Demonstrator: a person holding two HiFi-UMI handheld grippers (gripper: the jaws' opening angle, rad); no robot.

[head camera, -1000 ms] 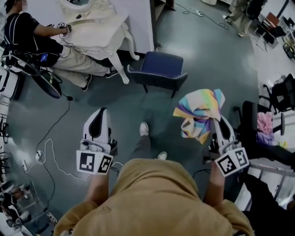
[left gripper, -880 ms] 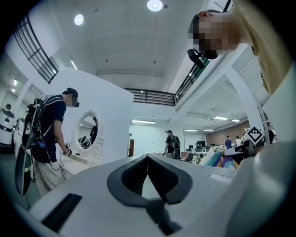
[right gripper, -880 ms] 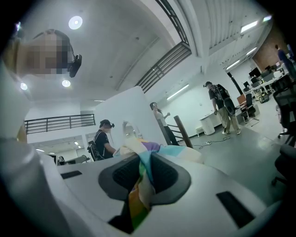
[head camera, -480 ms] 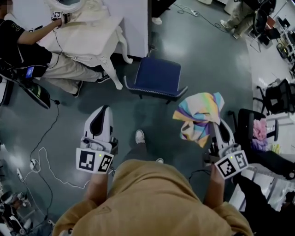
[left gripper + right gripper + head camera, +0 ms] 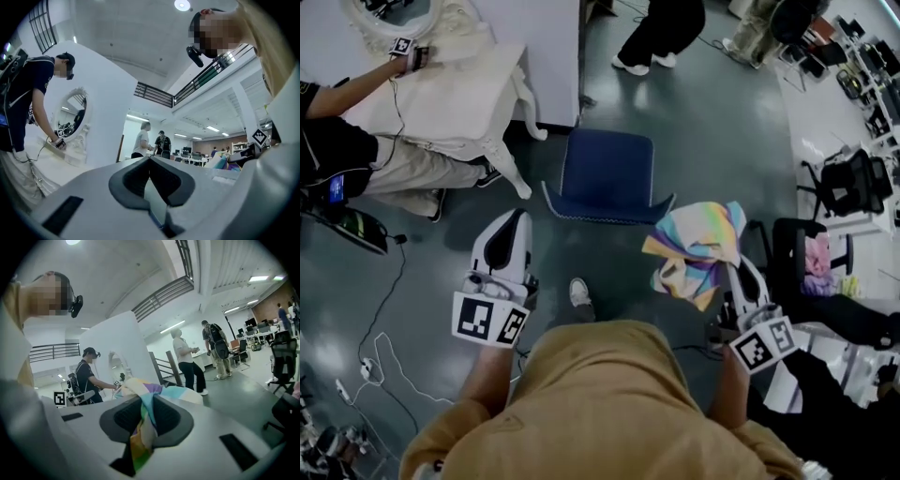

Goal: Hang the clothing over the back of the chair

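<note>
1. The room is an open hall with a glossy grey floor (image 5: 712,122). A white cable (image 5: 384,337) trails across the floor at the lower left.
2. Nearest the camera, the person's tan top (image 5: 600,403) fills the bottom of the head view, and one shoe (image 5: 579,292) shows just beyond it.
3. The left gripper (image 5: 514,220) is held out level. Its jaws are pressed together at the tips with nothing between them.
4. The right gripper (image 5: 741,269) pinches a fold of the clothing (image 5: 698,248), a bunched pastel-striped cloth that hangs off the floor in front of it.
5. The blue chair (image 5: 607,173) stands just beyond, between the two grippers. The clothing overlaps its near right corner in the head view, but I cannot tell whether they touch.
6. Farther left, a seated person (image 5: 356,159) works at a white bench (image 5: 459,94).
7. Another person (image 5: 661,28) stands at the top edge.
</note>
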